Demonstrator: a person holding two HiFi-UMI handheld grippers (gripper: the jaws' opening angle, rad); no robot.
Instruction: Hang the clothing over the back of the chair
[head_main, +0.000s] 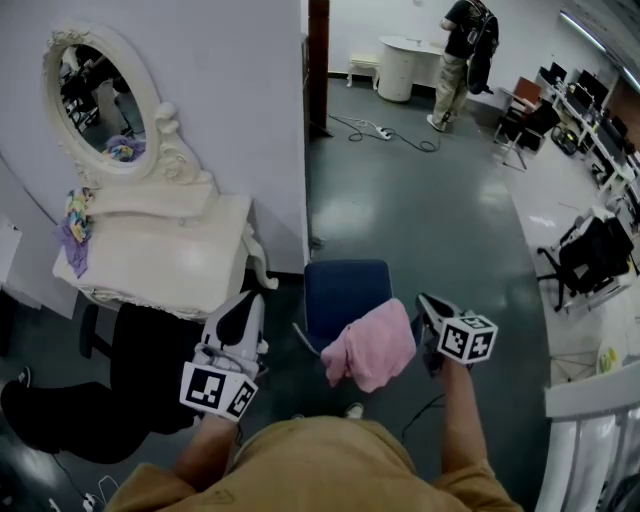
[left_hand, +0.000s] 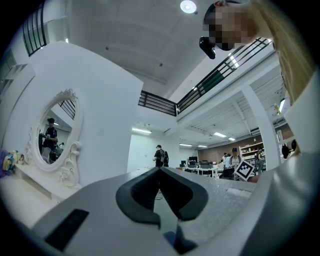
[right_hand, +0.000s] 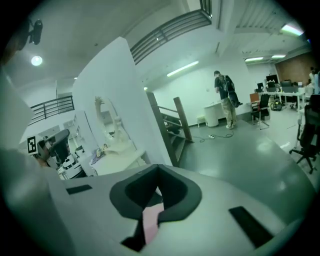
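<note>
My right gripper (right_hand: 158, 199) clamps the pink clothing (head_main: 370, 346), which hangs bunched above the blue chair (head_main: 345, 288); my left gripper (left_hand: 160, 174) is clenched on nothing.

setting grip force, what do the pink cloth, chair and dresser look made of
The pink cloth looks like soft fleece or knit, matte: it droops in loose folds. The chair seems blue woven upholstery, matte, no glare. The dresser is likely painted wood, satin white, carved scrolled edges.
</note>
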